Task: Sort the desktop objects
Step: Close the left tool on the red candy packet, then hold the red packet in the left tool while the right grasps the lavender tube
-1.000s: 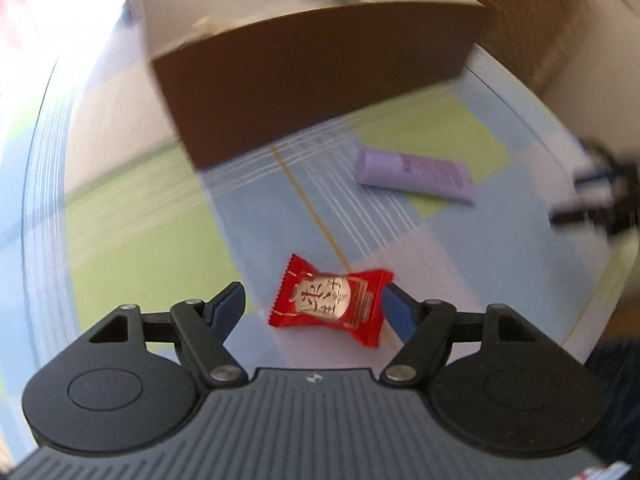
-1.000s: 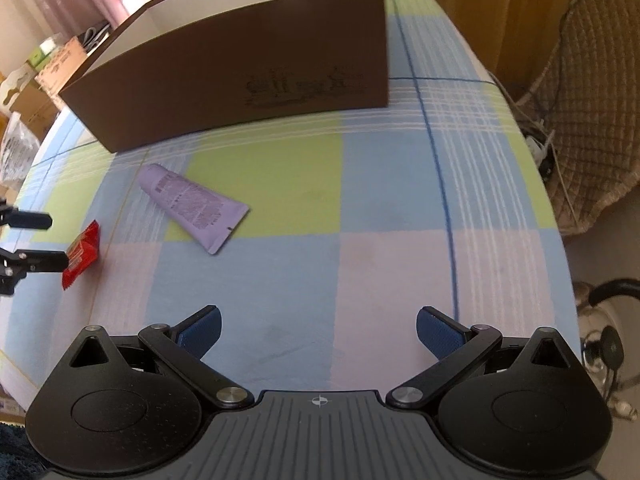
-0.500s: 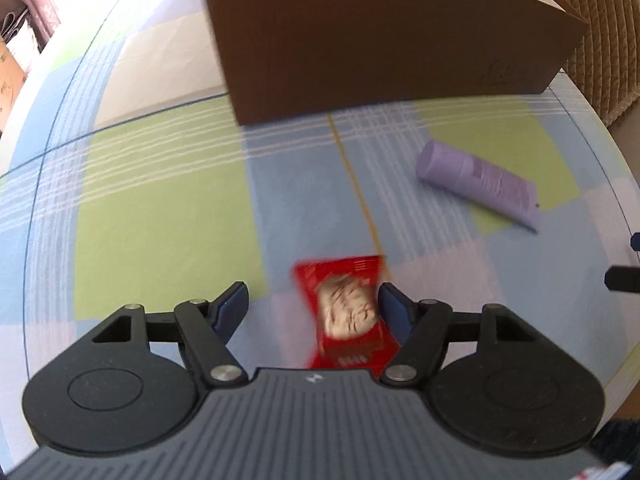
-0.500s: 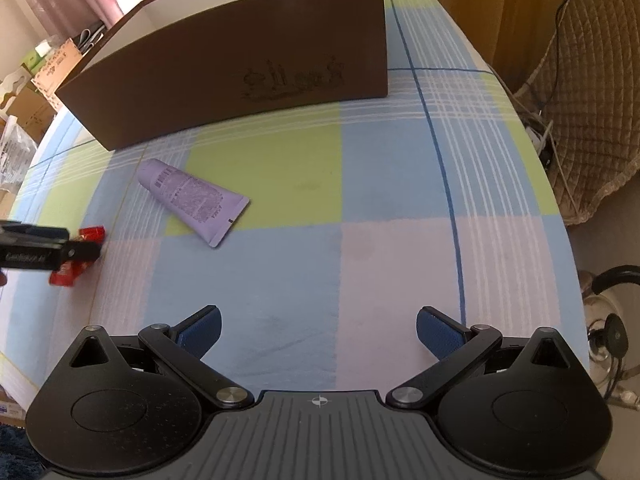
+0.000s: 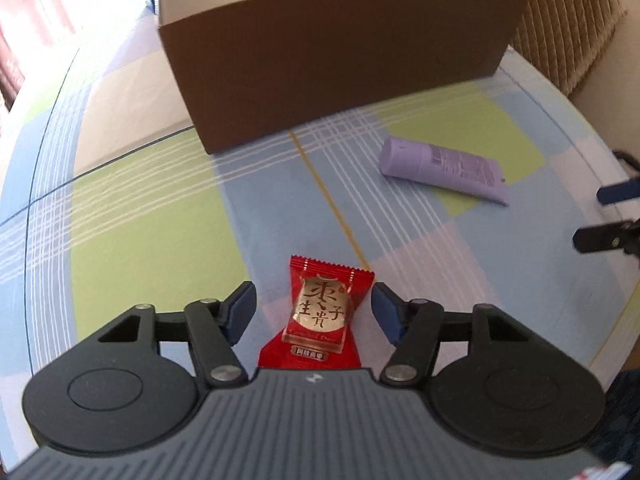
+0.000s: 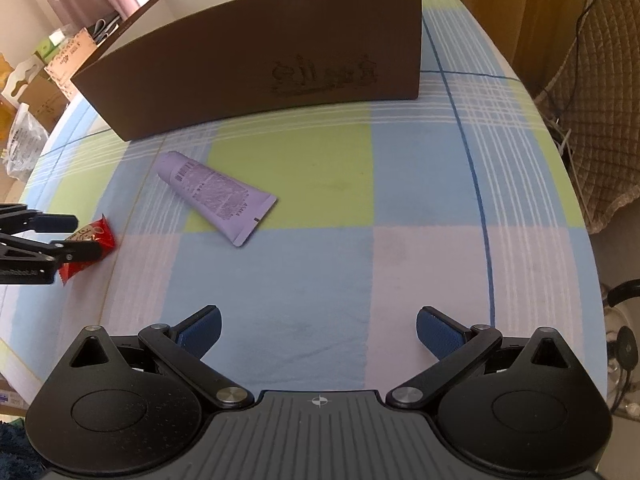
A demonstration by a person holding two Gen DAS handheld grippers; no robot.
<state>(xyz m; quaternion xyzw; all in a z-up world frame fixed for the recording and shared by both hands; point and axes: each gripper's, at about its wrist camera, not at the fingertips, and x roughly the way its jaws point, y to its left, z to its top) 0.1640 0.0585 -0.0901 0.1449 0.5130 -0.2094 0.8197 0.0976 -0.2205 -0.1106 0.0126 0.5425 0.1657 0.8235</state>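
A red candy packet (image 5: 320, 312) lies lengthwise on the checked tablecloth between the fingers of my left gripper (image 5: 314, 308), which is open. The right pad sits close to the wrapper's edge and the left pad stands apart from it. The right wrist view shows the same candy packet (image 6: 90, 236) between the left gripper's fingers (image 6: 52, 222) at the far left. A purple tube (image 5: 440, 168) (image 6: 216, 192) lies flat in front of the brown cardboard box (image 5: 340, 60) (image 6: 256, 64). My right gripper (image 6: 318, 324) is open and holds nothing, low over the near cloth.
The brown box spans the back of the table with its top open. A wicker chair (image 6: 592, 120) stands past the right table edge, with cables and a kettle-like object (image 6: 620, 344) on the floor. Cardboard boxes (image 6: 52, 80) are stacked beyond the left edge.
My left gripper has swung round and come lower over the candy, which now lies lengthwise between the fingers. Its fingers stand a little closer together. The right gripper has edged forward.
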